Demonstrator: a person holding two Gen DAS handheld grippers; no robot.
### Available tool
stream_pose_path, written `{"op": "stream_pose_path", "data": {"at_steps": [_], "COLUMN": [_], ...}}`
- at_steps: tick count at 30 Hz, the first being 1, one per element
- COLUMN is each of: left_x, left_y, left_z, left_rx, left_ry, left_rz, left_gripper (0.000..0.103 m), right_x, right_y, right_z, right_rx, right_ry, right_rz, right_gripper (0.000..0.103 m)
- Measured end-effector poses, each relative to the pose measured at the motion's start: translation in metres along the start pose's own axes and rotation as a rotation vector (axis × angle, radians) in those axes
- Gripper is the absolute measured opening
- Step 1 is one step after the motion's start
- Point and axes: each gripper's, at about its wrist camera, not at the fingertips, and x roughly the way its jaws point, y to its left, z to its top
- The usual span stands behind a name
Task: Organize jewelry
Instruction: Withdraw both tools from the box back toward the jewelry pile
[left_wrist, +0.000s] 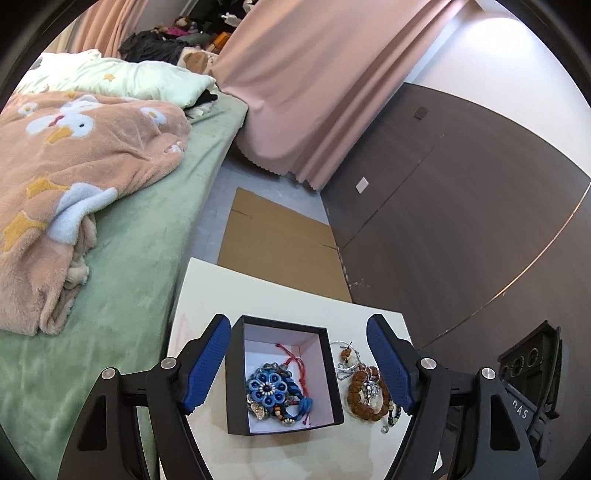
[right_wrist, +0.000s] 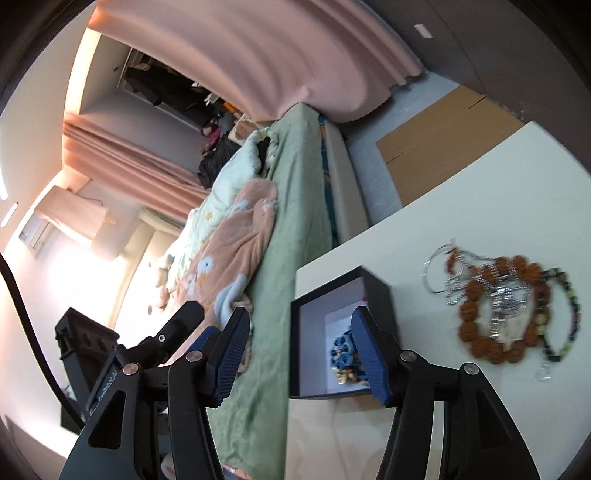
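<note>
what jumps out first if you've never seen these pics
The open black box on the white table, holding a blue flower ornament and red cord. Just right of it lies a loose heap of jewelry around a brown bead bracelet. Behind, a peach duck blanket covers the green bed.

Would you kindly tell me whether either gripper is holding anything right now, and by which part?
Nothing is held: the left gripper stands open around the black square box, and the right gripper is open.

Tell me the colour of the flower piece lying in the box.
Blue, with a beaded centre; the flower shows best in the left wrist view.
</note>
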Motion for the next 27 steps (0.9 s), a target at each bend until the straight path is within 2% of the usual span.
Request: {"op": "stream_pose_path", "data": {"at_steps": [18, 23, 27], "left_x": [0.009, 0.017, 0.024], "left_y": [-0.048, -0.063, -0.073], "left_z": [-0.037, -0.051, -0.061], "left_rx": [0.132, 0.184, 0.215], "left_ry": [0.05, 0.083, 0.103], "left_rz": [-0.035, -0.053, -0.065], "left_gripper": [0.077, 0.077, 0.077], "right_x": [-0.067, -0.075, -0.075], "right_y": [-0.045, -0.057, -0.071], "right_z": [0.002, 0.001, 0.001], "right_rx": [0.054, 0.054, 0.057], "right_ry": [-0.051, -0.031, 0.017], "right_rz": [-0.163, -0.249, -0.35], "right_gripper": [0.059, 0.059, 0.059]}}
